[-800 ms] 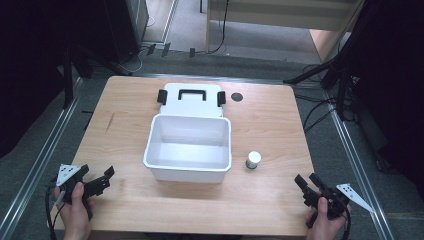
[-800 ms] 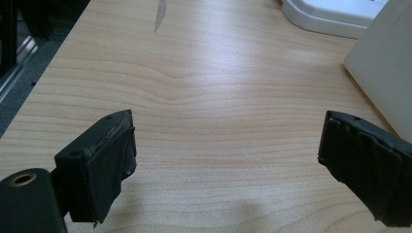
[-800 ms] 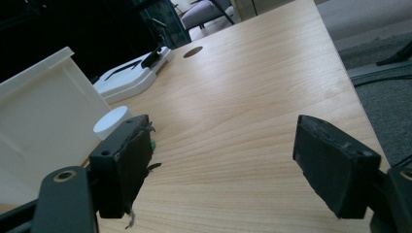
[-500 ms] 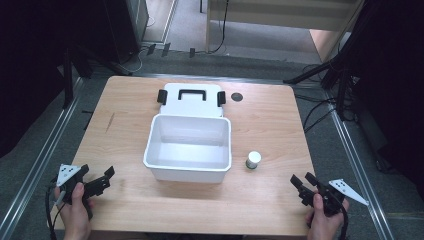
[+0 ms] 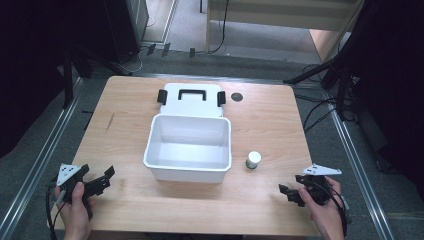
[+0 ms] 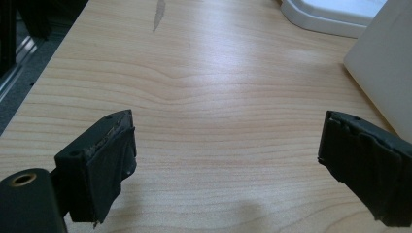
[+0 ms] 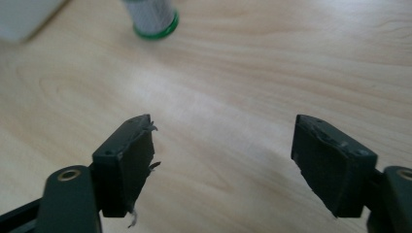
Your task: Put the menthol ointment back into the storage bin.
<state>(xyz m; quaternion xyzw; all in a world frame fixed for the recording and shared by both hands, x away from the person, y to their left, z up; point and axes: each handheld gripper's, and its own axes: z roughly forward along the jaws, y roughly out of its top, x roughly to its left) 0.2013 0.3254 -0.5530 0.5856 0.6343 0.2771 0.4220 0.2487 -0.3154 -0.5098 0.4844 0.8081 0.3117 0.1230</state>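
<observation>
1. A small white bottle with a green base point(image 5: 253, 159) stands upright on the wooden table point(image 5: 270, 120), right of centre in the high view, just beside the lower right corner of an open white plastic box point(image 5: 188, 147).
2. The right gripper point(image 5: 289, 192), at the lower right of the high view, points toward the bottle; its jaws stand wide apart and hold nothing.
3. The left gripper point(image 5: 104, 179), at the lower left, also has its jaws wide apart and empty, above bare wood.
4. The bottle looks light, rigid and smooth, so it may tip or slip; a grip across the middle of its round body seems safest.
5. In the right gripper view the bottle point(image 7: 151, 19) is blurred and its top is cut off at the upper edge.
6. Any label or contents cannot be made out.
7. The box lid point(image 5: 190, 99) lies flat behind the box, with a black handle.
</observation>
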